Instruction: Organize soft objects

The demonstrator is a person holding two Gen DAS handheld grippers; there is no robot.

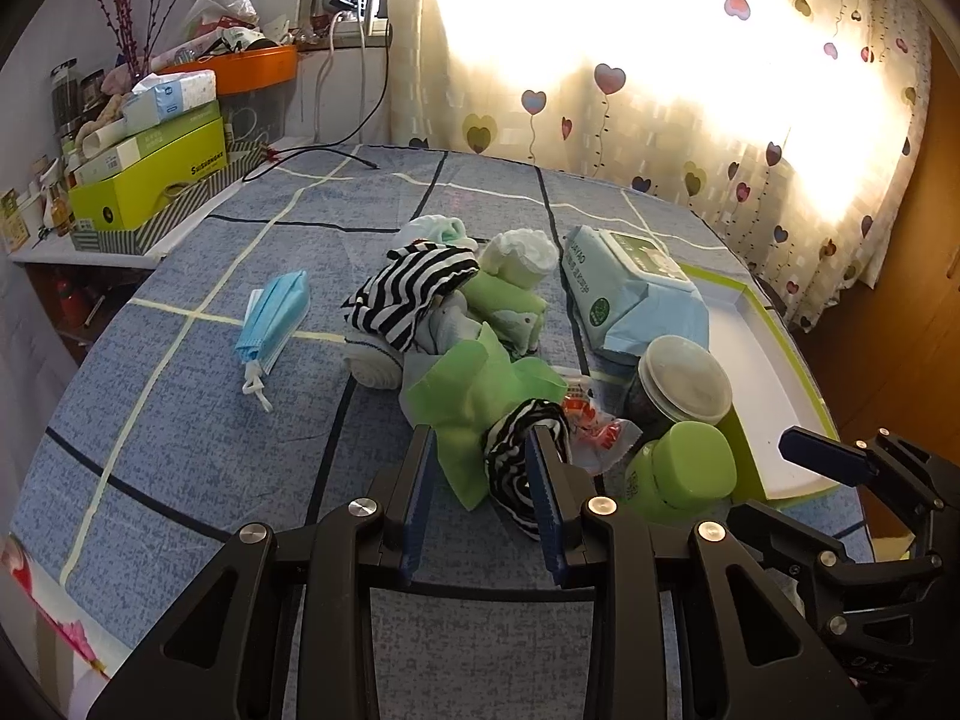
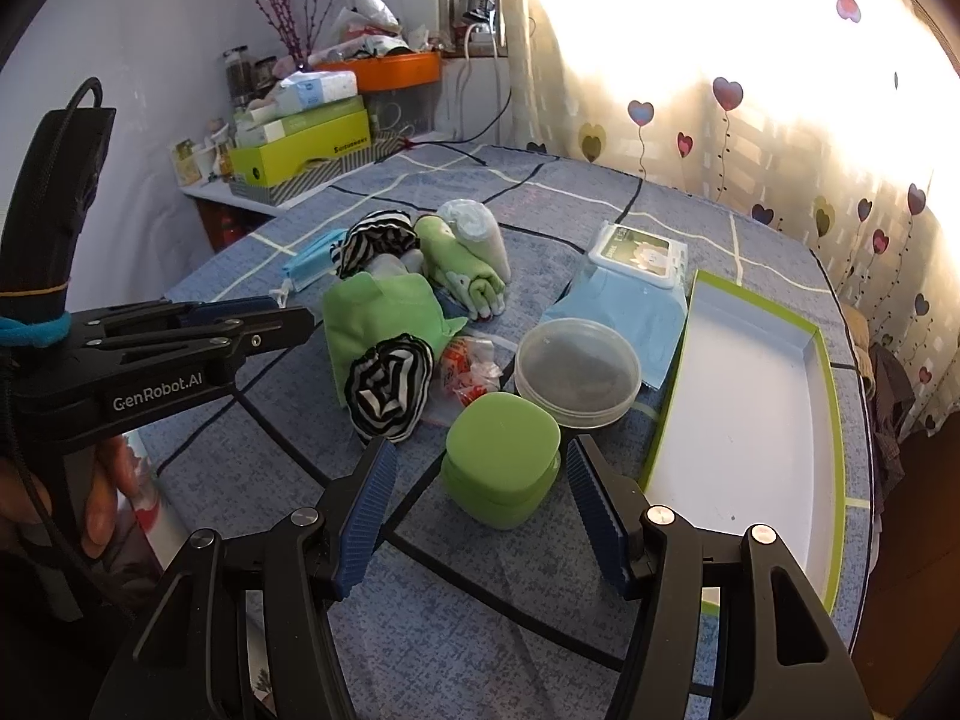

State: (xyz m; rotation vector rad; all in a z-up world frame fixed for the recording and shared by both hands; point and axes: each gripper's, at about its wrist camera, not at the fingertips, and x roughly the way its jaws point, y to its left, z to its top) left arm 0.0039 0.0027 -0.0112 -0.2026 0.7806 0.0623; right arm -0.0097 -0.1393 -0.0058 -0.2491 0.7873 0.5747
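While both tools hang over the near edge of the bed (image 1: 210, 276) with nothing in them, you have this stock in front of you.

Item one: striped roll (image 2: 390, 390), black and white, near the bed's near edge. Judged light, soft and springy; it will squash and may unroll. Take it across the middle of the roll, not by a loose end. Your left gripper (image 1: 483, 480) stands partly open just at it, pads apart from the cloth as far as the left view shows.

Item two: green cloth (image 2: 378, 312), lying flat and partly under the roll. Limp; it will probably drag its neighbours, so pinch a free corner.

Item three: the pile of rolled socks and towels (image 1: 480, 288) toward the bed's middle. Soft, loosely stacked, likely to tumble.

Item four: blue face masks (image 1: 273, 315), toward the left edge. Very light, thin; pinch the folded body, not the ear loops.

Destination, by judgement: green-rimmed box lid (image 2: 750, 408) at the right edge.

Your right gripper (image 2: 480, 504) stands wide, straddling the hard green jar (image 2: 501, 456) without touching it.
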